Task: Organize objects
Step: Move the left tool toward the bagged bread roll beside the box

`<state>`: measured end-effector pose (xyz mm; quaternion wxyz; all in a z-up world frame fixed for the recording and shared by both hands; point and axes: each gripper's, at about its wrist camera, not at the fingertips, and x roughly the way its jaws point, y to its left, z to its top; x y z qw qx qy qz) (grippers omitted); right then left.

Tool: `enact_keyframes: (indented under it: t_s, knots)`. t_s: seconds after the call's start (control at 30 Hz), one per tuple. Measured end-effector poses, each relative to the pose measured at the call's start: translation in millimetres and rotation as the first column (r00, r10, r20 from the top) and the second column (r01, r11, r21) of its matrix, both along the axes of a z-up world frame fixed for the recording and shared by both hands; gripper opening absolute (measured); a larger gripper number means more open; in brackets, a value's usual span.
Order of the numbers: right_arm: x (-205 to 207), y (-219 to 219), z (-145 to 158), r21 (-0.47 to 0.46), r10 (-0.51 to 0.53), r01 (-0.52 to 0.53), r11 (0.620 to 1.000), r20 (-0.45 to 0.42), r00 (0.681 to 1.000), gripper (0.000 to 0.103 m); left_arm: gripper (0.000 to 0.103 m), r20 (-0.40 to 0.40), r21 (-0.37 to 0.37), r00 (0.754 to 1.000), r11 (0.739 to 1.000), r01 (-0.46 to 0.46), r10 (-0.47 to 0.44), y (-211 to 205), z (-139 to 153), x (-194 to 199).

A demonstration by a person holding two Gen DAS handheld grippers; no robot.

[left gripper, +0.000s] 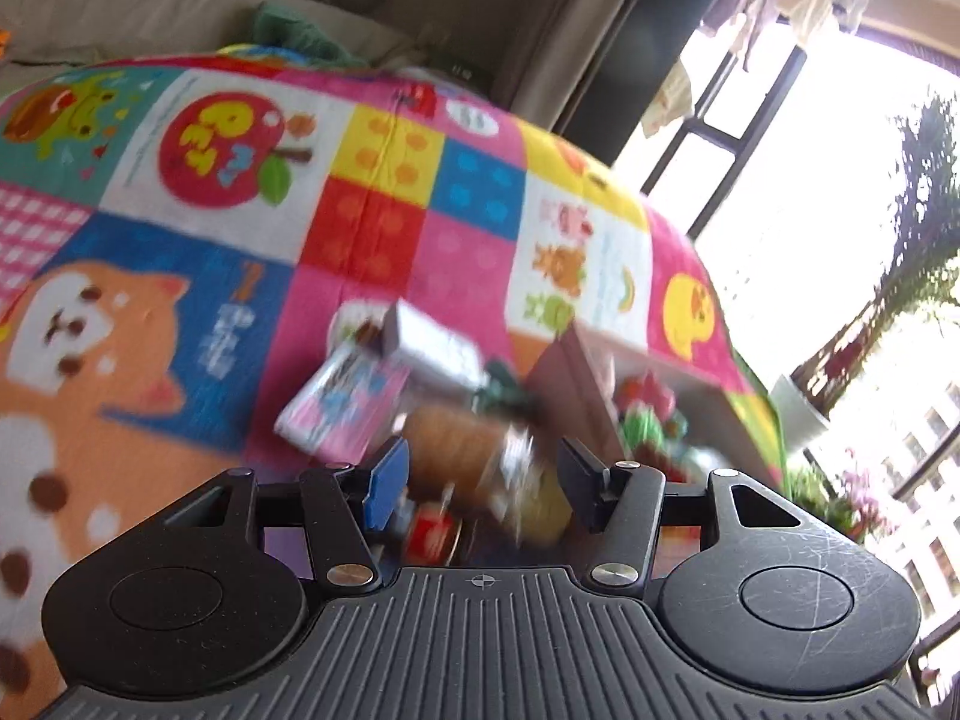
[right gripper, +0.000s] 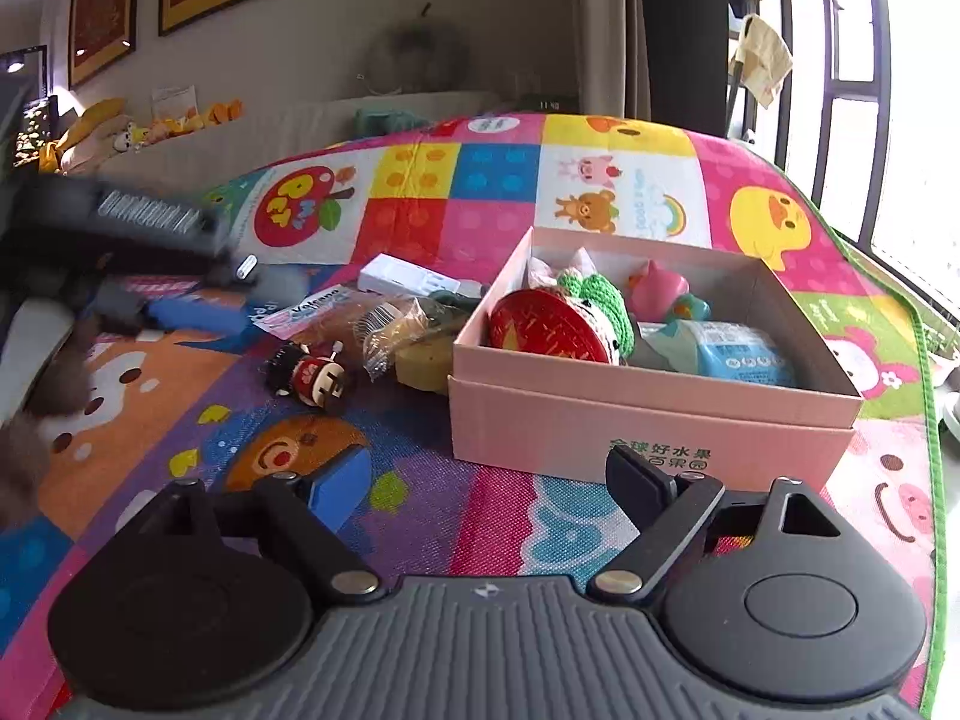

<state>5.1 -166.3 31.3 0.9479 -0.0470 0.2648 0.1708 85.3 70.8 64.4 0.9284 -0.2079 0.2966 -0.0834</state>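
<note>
A pink cardboard box (right gripper: 648, 420) stands on the colourful play mat (right gripper: 492, 516) and holds a red round tin (right gripper: 549, 327), a green knitted toy (right gripper: 600, 294), a pink toy (right gripper: 657, 291) and a blue packet (right gripper: 738, 357). Left of it lie a wrapped bread roll (right gripper: 384, 324), a small wooden figure toy (right gripper: 312, 375), a white box (right gripper: 408, 283) and a pink packet (right gripper: 312, 307). My right gripper (right gripper: 492, 480) is open and empty in front of the box. My left gripper (left gripper: 480, 480) is open above the blurred bread roll (left gripper: 462, 450), pink packet (left gripper: 342, 408) and white box (left gripper: 432, 348).
The other hand-held gripper (right gripper: 114, 228) shows blurred at the left of the right wrist view. A sofa with plush toys (right gripper: 150, 123) runs behind the mat. Windows (right gripper: 852, 138) with hanging laundry are at the right. A yellow sponge-like piece (right gripper: 423, 367) lies against the box.
</note>
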Motion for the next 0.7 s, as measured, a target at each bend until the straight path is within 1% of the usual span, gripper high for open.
enact_keyframes:
  t_s: [0.1,0.17,0.23,0.27,0.33,0.37,0.43,0.53,0.63,0.7]
  knots:
    - [-5.7,3.5,2.8,-0.028,0.012,-0.011,1.0,0.04,0.999,0.087,0.059,0.006,0.054,0.999,0.998,-0.036,0.036,-12.7,5.2,39.5]
    - [-8.5,3.3,3.5,-0.04,0.018,-0.016,0.999,0.053,0.998,0.089,0.059,-0.004,0.109,1.0,0.994,-0.024,0.025,-24.8,1.4,62.3]
    - [-9.3,-0.6,3.5,-0.048,0.012,-0.009,0.999,0.056,0.998,0.089,0.057,-0.034,0.196,0.999,0.981,0.008,-0.001,-38.2,-7.3,79.7]
    - [-9.0,-3.3,3.5,-0.051,0.003,-0.001,0.999,0.056,0.998,0.089,0.054,-0.054,0.24,0.998,0.971,0.02,-0.007,-43.3,-13.2,84.7]
    - [-7.0,-11.6,3.1,-0.05,-0.021,0.023,0.998,0.048,0.999,0.089,0.049,-0.091,0.296,0.996,0.954,0.041,-0.015,-48.1,-25.2,86.5]
    - [-5.3,-16.1,2.8,-0.048,-0.034,0.036,0.998,0.042,0.999,0.09,0.049,-0.108,0.309,0.994,0.95,0.052,-0.02,-48.1,-30.4,84.8]
    - [-0.4,-25.1,0.4,-0.043,-0.069,0.07,0.997,0.026,0.997,0.091,0.049,-0.096,0.315,0.995,0.947,0.054,-0.025,-44.8,-34.4,75.9]
    - [7.6,-31.5,-4.7,-0.043,-0.109,0.109,0.993,-0.006,0.994,0.091,0.048,-0.099,0.323,0.994,0.944,0.07,-0.04,-40.4,-32.0,61.9]
    - [11.4,-31.0,-6.5,-0.045,-0.124,0.124,0.991,-0.011,0.992,0.091,0.048,-0.1,0.332,0.993,0.939,0.096,-0.066,-37.0,-27.8,45.9]
    - [12.7,-30.6,-6.1,-0.039,-0.126,0.125,0.991,-0.012,0.992,0.091,0.046,-0.108,0.323,0.99,0.939,0.122,-0.091,-33.1,-26.2,32.7]
